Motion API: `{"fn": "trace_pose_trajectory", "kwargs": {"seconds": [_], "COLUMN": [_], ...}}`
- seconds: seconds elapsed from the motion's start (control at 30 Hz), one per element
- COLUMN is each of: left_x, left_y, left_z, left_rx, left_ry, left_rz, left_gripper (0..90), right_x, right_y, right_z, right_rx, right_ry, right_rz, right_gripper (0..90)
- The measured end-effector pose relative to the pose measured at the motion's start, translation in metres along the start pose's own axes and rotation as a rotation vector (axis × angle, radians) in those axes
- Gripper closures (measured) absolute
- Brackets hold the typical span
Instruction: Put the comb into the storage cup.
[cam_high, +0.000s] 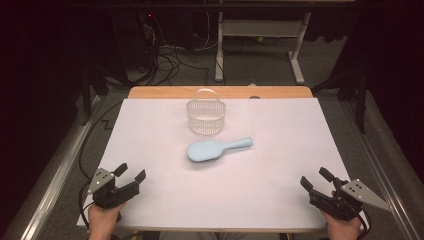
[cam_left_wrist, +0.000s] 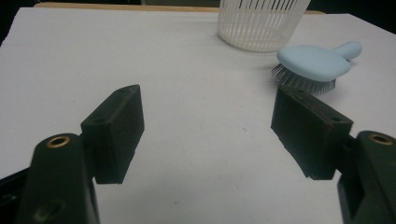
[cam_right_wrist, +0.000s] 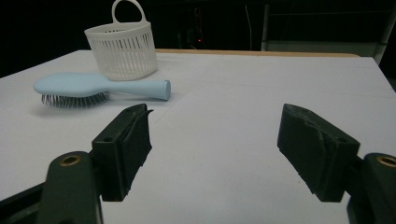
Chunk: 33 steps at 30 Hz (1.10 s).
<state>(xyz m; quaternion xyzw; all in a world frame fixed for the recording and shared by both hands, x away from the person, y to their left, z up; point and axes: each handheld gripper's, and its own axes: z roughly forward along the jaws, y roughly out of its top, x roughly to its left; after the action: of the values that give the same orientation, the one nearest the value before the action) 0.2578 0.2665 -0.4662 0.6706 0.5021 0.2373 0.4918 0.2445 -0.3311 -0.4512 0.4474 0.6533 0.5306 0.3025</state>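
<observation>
White-covered bench (cam_high: 165, 200), bare between claws. Left claw (cam_high: 133, 173) and right claw (cam_high: 314, 178): both wide, at near corners. Brush (cam_high: 218, 148): ahead, between them, well apart; basket (cam_high: 205, 116) just beyond.

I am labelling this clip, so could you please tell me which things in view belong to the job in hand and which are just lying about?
Belonging to the job:
- light blue hairbrush, bristles down on the white sheet
- white slatted basket just behind it
- left tool and right tool, both open and empty

Just lying about:
- cables on the floor beyond the table
- white desk frame behind
</observation>
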Motion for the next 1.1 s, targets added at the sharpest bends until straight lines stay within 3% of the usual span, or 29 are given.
{"fn": "trace_pose_trajectory", "kwargs": {"seconds": [0.47, 1.1], "left_x": [-0.017, -0.046], "left_y": [0.014, 0.037], "left_z": [0.009, 0.036], "left_rx": [0.002, 0.012], "left_ry": [-0.04, -0.124], "left_rz": [0.029, 0.065], "left_gripper": [25.1, 25.2], "right_x": [0.0, -0.002], "right_y": [-0.001, -0.002], "right_z": [0.002, 0.0], "right_rx": [0.014, 0.008], "right_ry": [0.01, 0.013], "right_rz": [0.0, 0.003], "right_gripper": [26.5, 26.5]}}
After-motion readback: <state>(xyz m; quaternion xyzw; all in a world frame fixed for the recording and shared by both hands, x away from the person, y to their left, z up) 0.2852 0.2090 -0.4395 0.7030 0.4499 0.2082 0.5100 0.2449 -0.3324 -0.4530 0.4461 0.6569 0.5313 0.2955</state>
